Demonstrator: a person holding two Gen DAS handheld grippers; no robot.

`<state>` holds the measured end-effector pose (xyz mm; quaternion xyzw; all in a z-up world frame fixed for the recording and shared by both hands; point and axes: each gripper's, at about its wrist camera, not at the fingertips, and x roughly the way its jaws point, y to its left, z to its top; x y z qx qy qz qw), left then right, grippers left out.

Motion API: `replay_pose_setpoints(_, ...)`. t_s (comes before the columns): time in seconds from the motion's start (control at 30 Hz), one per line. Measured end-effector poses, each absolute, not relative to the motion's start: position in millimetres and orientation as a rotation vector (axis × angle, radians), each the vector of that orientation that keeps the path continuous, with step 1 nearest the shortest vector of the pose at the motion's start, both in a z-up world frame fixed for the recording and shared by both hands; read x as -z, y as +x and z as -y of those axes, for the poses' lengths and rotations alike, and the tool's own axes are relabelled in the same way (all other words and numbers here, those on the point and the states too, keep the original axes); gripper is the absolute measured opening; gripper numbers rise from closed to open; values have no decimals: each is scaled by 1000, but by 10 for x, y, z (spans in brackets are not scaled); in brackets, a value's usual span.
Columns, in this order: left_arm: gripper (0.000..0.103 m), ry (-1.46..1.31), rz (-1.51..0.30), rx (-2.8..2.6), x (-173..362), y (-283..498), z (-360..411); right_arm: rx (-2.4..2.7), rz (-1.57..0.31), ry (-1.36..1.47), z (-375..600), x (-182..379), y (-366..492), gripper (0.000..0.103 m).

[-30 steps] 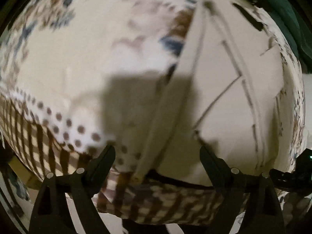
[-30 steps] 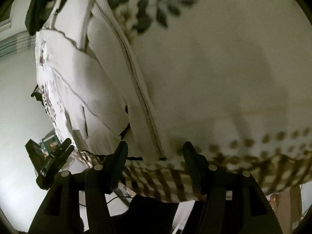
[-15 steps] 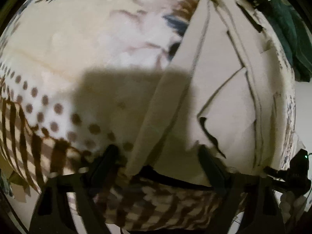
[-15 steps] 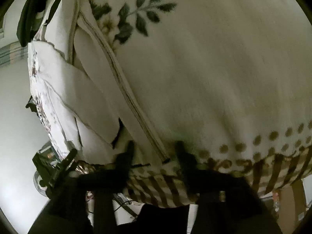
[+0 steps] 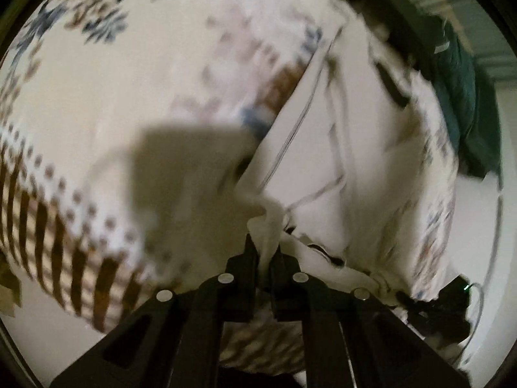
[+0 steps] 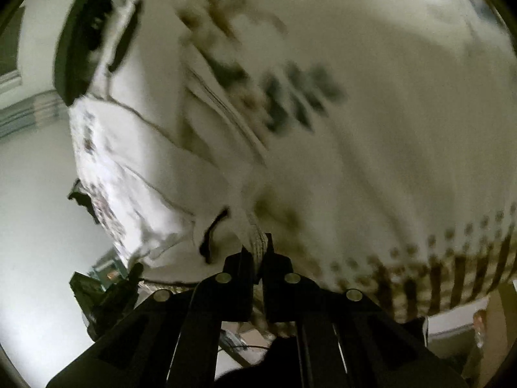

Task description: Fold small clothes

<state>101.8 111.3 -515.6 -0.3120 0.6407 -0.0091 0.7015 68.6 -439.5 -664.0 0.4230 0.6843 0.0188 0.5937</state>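
A small white garment (image 5: 349,148) with thin dark seams lies on a floral tablecloth (image 5: 106,103). It also shows in the right wrist view (image 6: 139,168), left of centre. My left gripper (image 5: 266,252) is shut on a bunched near edge of the garment, which rises in a peak between the fingertips. My right gripper (image 6: 257,249) is shut on the garment's other near edge, a ribbed hem pinched between its jaws. Both views are blurred by motion.
The cloth has a dotted and brown-striped border (image 5: 48,207) along the table's near edge, also in the right wrist view (image 6: 452,271). A dark green garment (image 5: 465,103) lies at the far right. A black object (image 6: 80,42) lies beyond the garment. The other gripper (image 6: 106,294) shows low left.
Both grippers were open over the garment's near edge a second ago. Both have now shut on the fabric and lifted it slightly, so it bunches up.
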Motion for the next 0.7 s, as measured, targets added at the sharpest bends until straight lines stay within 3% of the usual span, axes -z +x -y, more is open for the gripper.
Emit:
replay_pose_setpoints(0.23, 9, -611, -1291, 43, 5183, 2350, -896, -34, -1421, 963, 4514, 6515, 1944, 4)
replay_pose_setpoints(0.3, 9, -577, -1294, 25, 5231, 2593, -893, -23, -1411, 995, 4579, 6574, 2251, 10)
replay_pose_setpoints(0.33, 12, -558, -1294, 16, 5246, 2682, -894, -33, -1401, 1008, 4621, 6576, 2342, 22)
replay_pose_setpoints(0.37, 27, -527, -1283, 1, 5232, 2753, -917, -35, -1385, 1003, 4640, 6550, 2407, 45)
replay_pose_setpoints(0.4, 38, -508, -1277, -6, 5222, 2770, -927, -30, -1368, 973, 4688, 6495, 2448, 57)
replay_pose_setpoints(0.43, 64, -497, -1270, -11, 5215, 2774, -947, -23, -1358, 935, 4736, 6449, 2477, 70)
replay_pose_setpoints(0.47, 80, -494, -1262, -19, 5216, 2765, -987, -16, -1353, 892, 4743, 6407, 2481, 71)
replay_pose_setpoints(0.7, 80, -511, -1340, -17, 5587, 2827, -967, -50, -1427, 780, 4710, 6664, 2396, 71)
